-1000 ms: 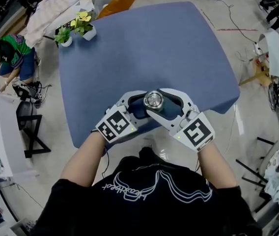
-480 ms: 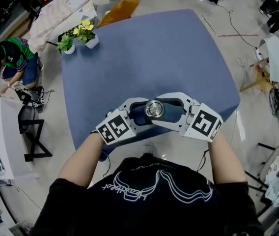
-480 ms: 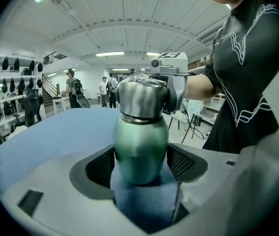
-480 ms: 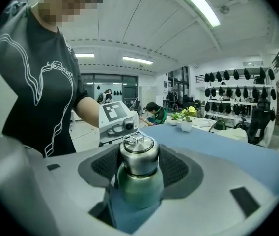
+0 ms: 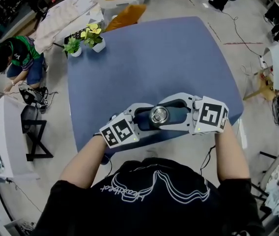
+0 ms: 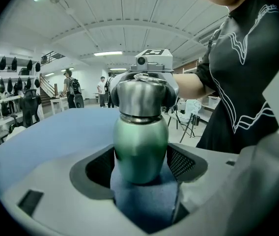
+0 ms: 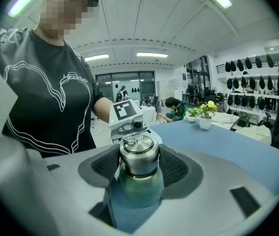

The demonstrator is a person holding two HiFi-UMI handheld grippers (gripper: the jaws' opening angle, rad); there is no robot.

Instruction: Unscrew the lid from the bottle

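Observation:
A green metal bottle (image 6: 140,149) with a steel lid (image 5: 159,115) stands upright on the blue table (image 5: 149,58), close to its near edge. In the left gripper view my left gripper (image 6: 142,167) is shut on the bottle's green body, one mesh pad pressing on each side. In the right gripper view my right gripper (image 7: 139,165) is shut on the steel lid (image 7: 138,155), above the green body (image 7: 140,188). From the head view the left gripper (image 5: 147,118) and the right gripper (image 5: 160,116) meet at the bottle from opposite sides.
Two small potted plants (image 5: 91,36) (image 5: 73,47) stand at the table's far left corner. A person (image 5: 13,58) crouches on the floor at the left, beside a white desk (image 5: 2,132). The near table edge runs just below the grippers.
The right gripper has swung around the bottle's top, its marker cube going from the near right out to the right side. The left gripper has stayed on the bottle's body.

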